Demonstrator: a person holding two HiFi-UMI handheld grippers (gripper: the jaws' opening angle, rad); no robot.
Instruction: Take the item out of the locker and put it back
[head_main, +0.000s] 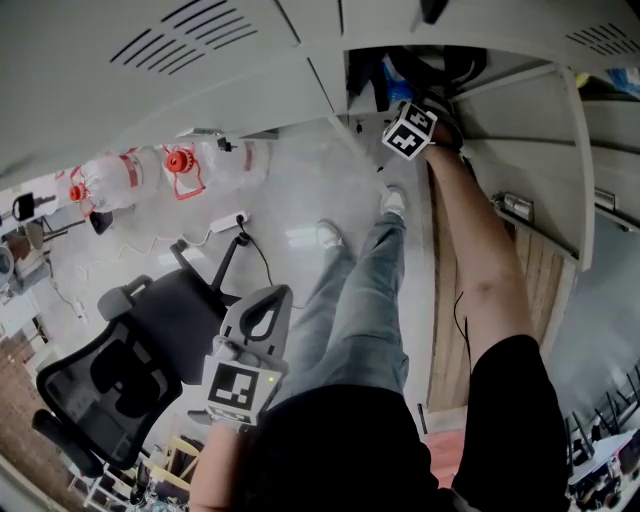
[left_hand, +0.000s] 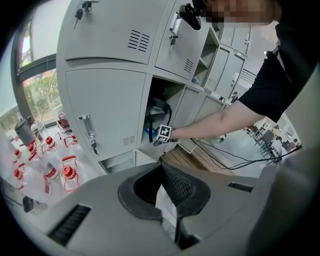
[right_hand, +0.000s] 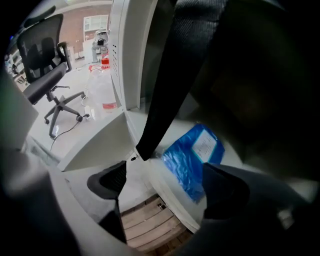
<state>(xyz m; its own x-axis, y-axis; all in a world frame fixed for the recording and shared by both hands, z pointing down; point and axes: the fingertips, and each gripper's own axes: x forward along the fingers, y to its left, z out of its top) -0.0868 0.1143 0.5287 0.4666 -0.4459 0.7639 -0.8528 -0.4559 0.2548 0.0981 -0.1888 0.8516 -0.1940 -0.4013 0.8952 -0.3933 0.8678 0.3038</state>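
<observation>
Our left gripper (left_hand: 162, 167) hangs low, jaws together on nothing, well back from the locker (right_hand: 131, 50). Our right gripper (right_hand: 165, 175) is at the locker mouth, jaws apart and empty. Just ahead of it dangles a black strap (right_hand: 167, 85), and a blue packet (right_hand: 192, 160) lies just beyond on the locker floor. Looks like nothing's out yet, so the grab, pull-out and put-back are all left.
</observation>
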